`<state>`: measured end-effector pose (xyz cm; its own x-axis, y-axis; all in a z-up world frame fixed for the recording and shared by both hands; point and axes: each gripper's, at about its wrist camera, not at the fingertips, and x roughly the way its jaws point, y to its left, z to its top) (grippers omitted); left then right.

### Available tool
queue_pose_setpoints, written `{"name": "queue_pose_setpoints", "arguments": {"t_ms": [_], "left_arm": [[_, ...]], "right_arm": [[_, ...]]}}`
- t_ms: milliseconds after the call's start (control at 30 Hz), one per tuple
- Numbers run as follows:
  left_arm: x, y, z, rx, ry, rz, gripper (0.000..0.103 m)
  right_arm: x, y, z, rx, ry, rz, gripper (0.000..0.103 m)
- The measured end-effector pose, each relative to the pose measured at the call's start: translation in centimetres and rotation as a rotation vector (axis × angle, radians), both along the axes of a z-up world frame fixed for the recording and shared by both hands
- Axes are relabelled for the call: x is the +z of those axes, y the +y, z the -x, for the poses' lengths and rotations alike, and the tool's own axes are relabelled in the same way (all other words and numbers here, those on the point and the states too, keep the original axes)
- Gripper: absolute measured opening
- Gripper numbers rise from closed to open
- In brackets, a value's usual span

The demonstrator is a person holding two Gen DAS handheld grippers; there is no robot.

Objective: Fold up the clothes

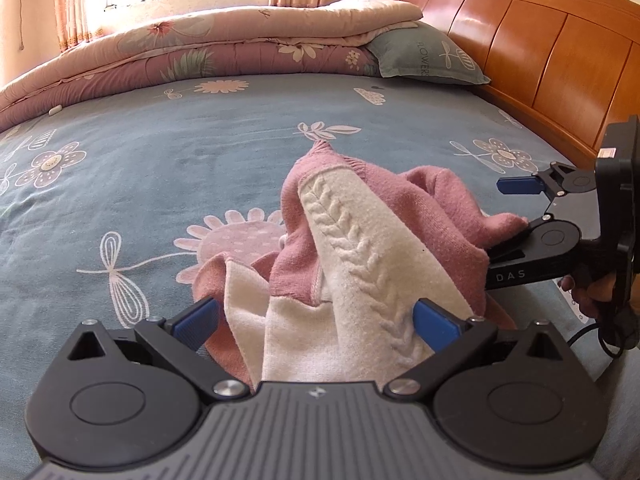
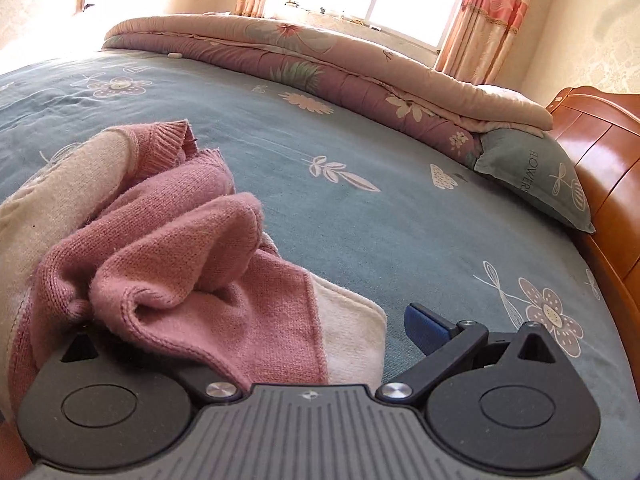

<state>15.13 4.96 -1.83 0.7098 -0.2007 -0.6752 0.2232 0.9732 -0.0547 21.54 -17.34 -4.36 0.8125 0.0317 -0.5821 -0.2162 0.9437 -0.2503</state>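
Pink-and-cream knit sweater (image 1: 372,240) bunched on near right of bed (image 1: 160,160) | left tool (image 1: 316,324) released, fingers straddling a cream fold, seemingly ready to pinch | right tool (image 2: 248,320) spread wide, one finger buried under pink cloth | folding barely begun.

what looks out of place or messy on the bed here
The pink and cream sweater lies bunched in a crumpled heap on the bedsheet, not spread flat. A small white object sits alone beside the folded quilt; what it is cannot be told.
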Motion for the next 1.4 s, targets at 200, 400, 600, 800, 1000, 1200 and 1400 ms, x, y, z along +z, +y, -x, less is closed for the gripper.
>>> {"name": "queue_pose_setpoints", "arguments": {"t_ms": [200, 400, 600, 800, 1000, 1200, 1400], "left_arm": [[-0.1, 0.9, 0.1, 0.021, 0.01, 0.012, 0.102], [0.0, 0.3, 0.0, 0.004, 0.011, -0.006, 0.102], [0.3, -0.1, 0.4, -0.014, -0.006, -0.013, 0.102], [-0.1, 0.6, 0.7, 0.006, 0.006, -0.001, 0.102], [-0.2, 1.2, 1.0, 0.02, 0.016, 0.008, 0.102], [0.0, 1.2, 1.1, 0.019, 0.008, 0.004, 0.102], [-0.1, 0.8, 1.0, 0.012, 0.009, 0.007, 0.102]], "right_arm": [[1.6, -3.5, -0.5, -0.15, -0.054, -0.108, 0.103], [1.3, -3.2, -1.8, -0.061, 0.049, -0.088, 0.103], [1.7, -0.9, -0.1, 0.095, -0.026, 0.057, 0.103], [0.2, 1.6, 1.3, 0.247, -0.038, 0.277, 0.102], [-0.5, 3.6, 1.6, 0.268, -0.094, 0.402, 0.088], [0.9, 2.4, 0.7, 0.223, -0.077, 0.38, 0.077], [1.6, 3.0, 1.0, 0.306, -0.06, 0.314, 0.053]]}}
